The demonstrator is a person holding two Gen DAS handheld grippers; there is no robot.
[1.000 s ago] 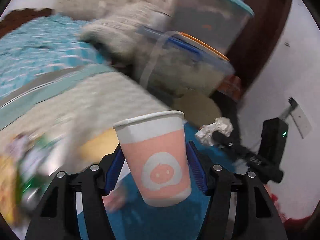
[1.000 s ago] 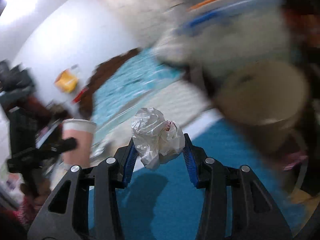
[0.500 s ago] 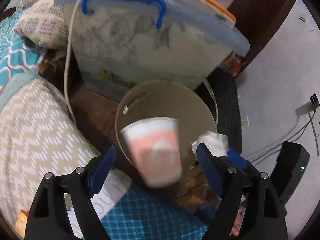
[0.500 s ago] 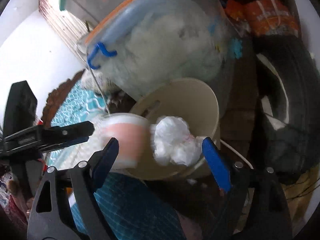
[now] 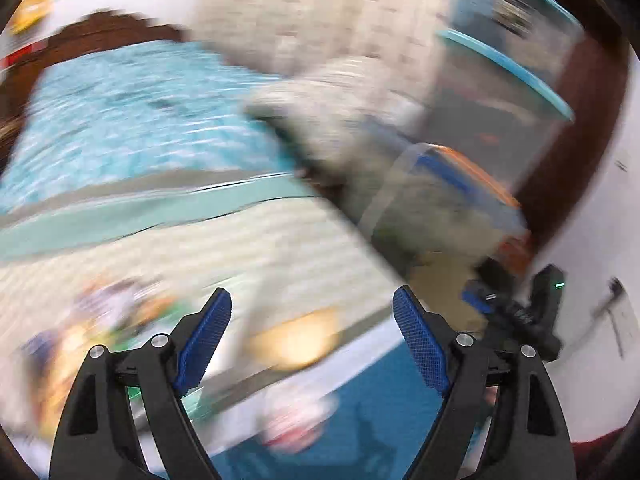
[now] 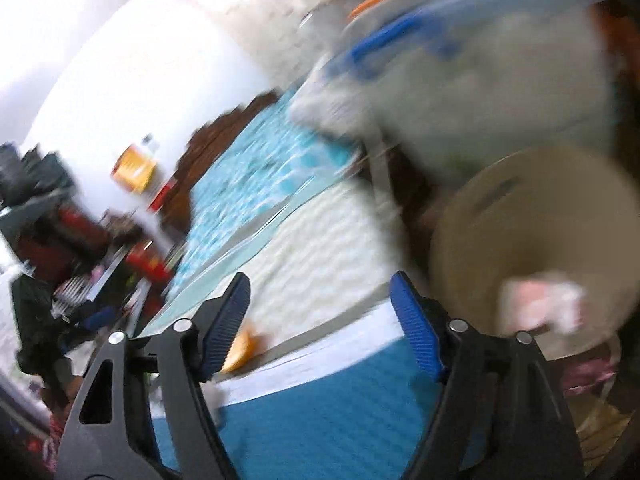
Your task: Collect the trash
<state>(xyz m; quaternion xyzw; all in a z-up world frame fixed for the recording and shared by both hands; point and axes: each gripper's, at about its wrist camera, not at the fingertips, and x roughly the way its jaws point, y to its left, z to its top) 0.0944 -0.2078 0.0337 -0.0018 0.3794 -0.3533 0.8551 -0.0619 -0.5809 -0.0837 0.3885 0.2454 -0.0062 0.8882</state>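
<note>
Left wrist view: your left claw (image 5: 310, 336) stands released, jaws wide, nothing between the blue pads; it has just been opening. The view is heavily blurred. Beyond the pads lies a bed with a turquoise patterned cover (image 5: 120, 120) and a cream zigzag blanket (image 5: 280, 248). A smeared, colourful heap of wrappers (image 5: 92, 320) lies on the blanket, left of the claw; judged the next trash to collect, though too blurred to confirm. Clear plastic storage boxes with blue and orange lids (image 5: 460, 184) are stacked at right.

Right wrist view: your right claw (image 6: 320, 320) is also released and empty, jaws just closing slightly with nothing between them. The round beige plastic bin (image 6: 532, 200) sits to the right, beside the bed edge, and a pink-and-white paper cup (image 6: 536, 304) lies inside it. A small orange scrap (image 6: 244, 348) lies near the left pad on the bed.

Judgement: steady both hands before the next reach; blur hides exact positions. Approach each piece with jaws wide. The storage boxes crowd the bin, so keep clear of them.
</note>
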